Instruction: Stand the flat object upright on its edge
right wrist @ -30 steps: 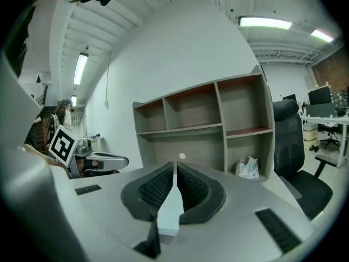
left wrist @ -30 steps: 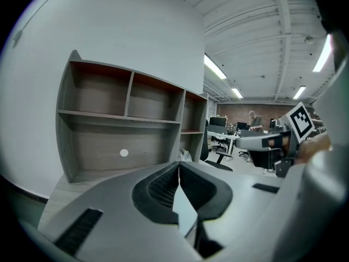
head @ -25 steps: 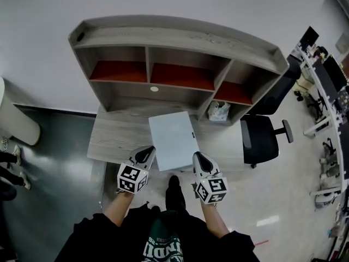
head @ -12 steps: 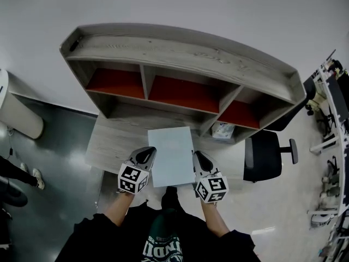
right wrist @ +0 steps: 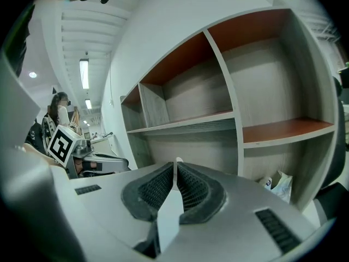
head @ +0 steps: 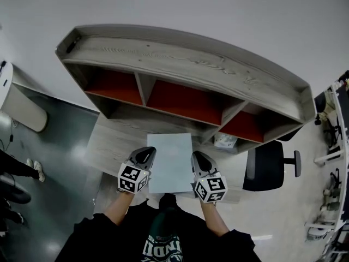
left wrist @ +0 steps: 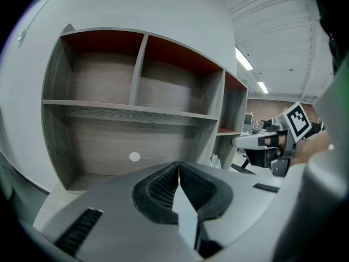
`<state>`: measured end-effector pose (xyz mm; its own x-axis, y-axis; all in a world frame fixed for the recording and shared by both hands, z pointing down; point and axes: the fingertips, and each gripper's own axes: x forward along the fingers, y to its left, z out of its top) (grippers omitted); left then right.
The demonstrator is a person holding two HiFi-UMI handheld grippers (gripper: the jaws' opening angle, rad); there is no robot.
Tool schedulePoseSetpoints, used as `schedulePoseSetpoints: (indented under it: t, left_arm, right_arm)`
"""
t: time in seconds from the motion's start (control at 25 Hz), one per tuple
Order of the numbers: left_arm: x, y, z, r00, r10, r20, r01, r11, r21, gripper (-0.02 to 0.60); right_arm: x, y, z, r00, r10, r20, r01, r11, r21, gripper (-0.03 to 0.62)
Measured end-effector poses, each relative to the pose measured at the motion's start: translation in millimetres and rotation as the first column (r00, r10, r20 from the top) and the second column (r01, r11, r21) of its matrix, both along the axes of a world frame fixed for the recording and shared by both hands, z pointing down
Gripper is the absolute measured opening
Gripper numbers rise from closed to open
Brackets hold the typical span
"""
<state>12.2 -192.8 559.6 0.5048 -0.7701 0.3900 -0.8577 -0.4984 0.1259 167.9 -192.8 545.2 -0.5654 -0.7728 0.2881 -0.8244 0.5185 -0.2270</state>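
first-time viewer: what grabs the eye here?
A pale flat panel held between two grippers: the left gripper is clamped on its left edge, the right gripper on its right. Behind it stands a wooden shelf unit with red-lined compartments on a desk.

Pale blue flat panel [head: 170, 161], face up, gripped at both sides

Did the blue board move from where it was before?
Yes. The blue board, pinched between the left gripper and the right gripper, has gone a bit farther in over the desk, toward the shelf unit.
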Motion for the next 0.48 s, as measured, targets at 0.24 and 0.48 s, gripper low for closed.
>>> schedulePoseSetpoints:
  t: [0.24,0.48]
  left_arm:
    - [5,-9,8,0.999,-0.029,0.014,0.029,0.999,-0.017,0.017]
    - [1,-10,19,0.998,-0.062,0.014,0.062,0.997,-0.05,0.017]
  right_arm:
    - [1,-17,7,0.998,-0.055,0.003,0.055,0.998,-0.01,0.04]
    - [4,-26,17,0.996,-0.088,0.001,0.088,0.996,-0.022,0.04]
